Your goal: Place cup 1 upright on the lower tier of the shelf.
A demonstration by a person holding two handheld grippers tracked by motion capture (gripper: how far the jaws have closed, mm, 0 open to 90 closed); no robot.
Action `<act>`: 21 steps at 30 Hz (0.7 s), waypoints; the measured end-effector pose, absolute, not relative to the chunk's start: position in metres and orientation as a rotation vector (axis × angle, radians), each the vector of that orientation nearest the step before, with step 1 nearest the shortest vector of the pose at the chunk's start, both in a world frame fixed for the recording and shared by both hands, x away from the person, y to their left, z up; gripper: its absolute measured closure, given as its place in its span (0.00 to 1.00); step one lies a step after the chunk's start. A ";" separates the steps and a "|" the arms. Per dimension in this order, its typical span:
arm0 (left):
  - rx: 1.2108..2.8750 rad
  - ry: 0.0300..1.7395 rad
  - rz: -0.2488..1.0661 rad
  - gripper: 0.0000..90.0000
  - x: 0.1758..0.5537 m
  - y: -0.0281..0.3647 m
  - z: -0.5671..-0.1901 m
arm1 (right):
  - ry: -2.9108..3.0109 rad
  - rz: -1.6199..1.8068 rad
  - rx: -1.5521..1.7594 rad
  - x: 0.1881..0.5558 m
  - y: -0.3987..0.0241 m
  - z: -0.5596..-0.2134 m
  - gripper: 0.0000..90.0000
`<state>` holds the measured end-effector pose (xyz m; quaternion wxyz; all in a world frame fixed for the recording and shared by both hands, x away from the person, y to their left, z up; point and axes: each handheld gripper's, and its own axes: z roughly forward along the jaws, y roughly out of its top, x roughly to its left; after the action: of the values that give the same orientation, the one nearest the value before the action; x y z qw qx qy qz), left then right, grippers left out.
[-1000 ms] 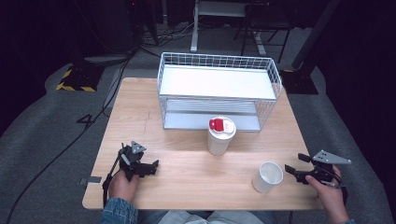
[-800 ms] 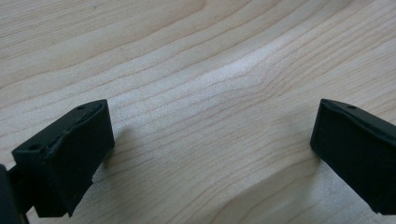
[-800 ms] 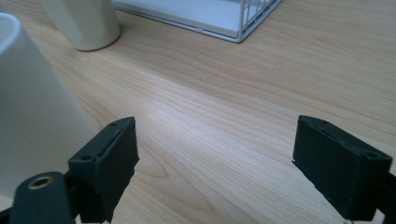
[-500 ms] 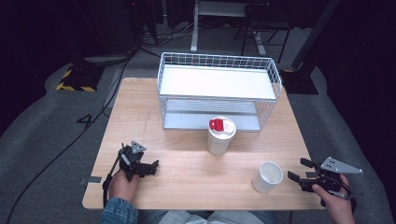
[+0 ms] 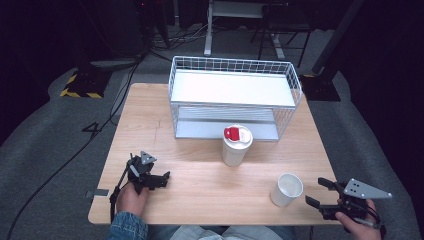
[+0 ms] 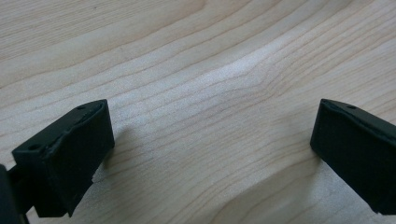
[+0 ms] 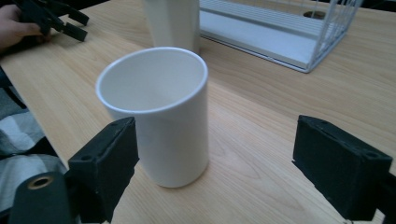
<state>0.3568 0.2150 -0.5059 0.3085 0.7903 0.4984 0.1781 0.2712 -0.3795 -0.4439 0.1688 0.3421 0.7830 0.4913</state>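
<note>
A plain white cup (image 5: 287,189) stands open-topped near the table's front right corner. In the right gripper view the same cup (image 7: 159,112) sits just ahead of the jaws, nearer the left one, with neither pad pressing on it. My right gripper (image 5: 316,191) is open, a short way right of the cup by the table edge, and it (image 7: 219,156) holds nothing. A white lidded tumbler (image 5: 236,145) with a red flap stands at mid-table. My left gripper (image 5: 164,178) rests at the front left; its jaws (image 6: 210,144) stand open over bare wood.
A white wire basket shelf (image 5: 234,95) takes up the back of the wooden table (image 5: 200,195). In the right gripper view, the tumbler's base (image 7: 172,21) and the shelf's lower tray (image 7: 275,39) lie beyond the cup. Dark floor surrounds the table.
My right gripper has drawn back to the right and toward the front edge, away from the white cup. The left gripper and the objects have stayed put.
</note>
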 end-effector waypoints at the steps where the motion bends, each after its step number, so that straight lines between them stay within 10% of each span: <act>1: 2.089 1.317 0.470 0.00 0.357 0.215 -0.506 | 2.228 1.407 0.965 0.270 -0.378 -0.443 0.16; 21: 2.082 1.324 0.470 0.00 0.357 0.214 -0.506 | 2.300 1.430 0.917 0.275 -0.342 -0.454 0.16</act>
<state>0.3568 0.2142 -0.5061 0.3098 0.7881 0.5013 0.1778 0.2746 -0.3415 -0.4536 0.1406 0.3173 0.7965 0.4951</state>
